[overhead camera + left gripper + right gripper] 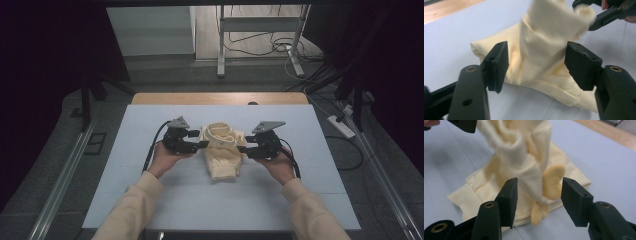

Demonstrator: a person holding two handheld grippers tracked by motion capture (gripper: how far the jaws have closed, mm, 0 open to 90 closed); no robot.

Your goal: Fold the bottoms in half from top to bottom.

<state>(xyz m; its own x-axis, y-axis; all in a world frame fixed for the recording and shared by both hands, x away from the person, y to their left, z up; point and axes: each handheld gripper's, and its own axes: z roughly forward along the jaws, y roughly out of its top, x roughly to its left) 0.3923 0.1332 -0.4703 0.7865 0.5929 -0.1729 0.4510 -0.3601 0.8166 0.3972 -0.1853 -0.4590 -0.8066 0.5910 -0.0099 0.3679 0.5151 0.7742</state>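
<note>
**Both tools let go of the cream garment**

The cream garment [222, 150] lies heaped at the middle of the white tabletop [150, 200], its upper folds bunched into a soft roll. The left tool [201, 140] sits just left of it and the right tool [242, 148] just right, jaws parted on both, gripping nothing (the cloth stands between the pads, unpressed). Probably each side was pinched to fold it. The fabric looks knitted, with a ribbed cuff at one edge.

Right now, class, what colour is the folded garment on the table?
Pale yellow garment; clearest in the right gripper view.
</note>
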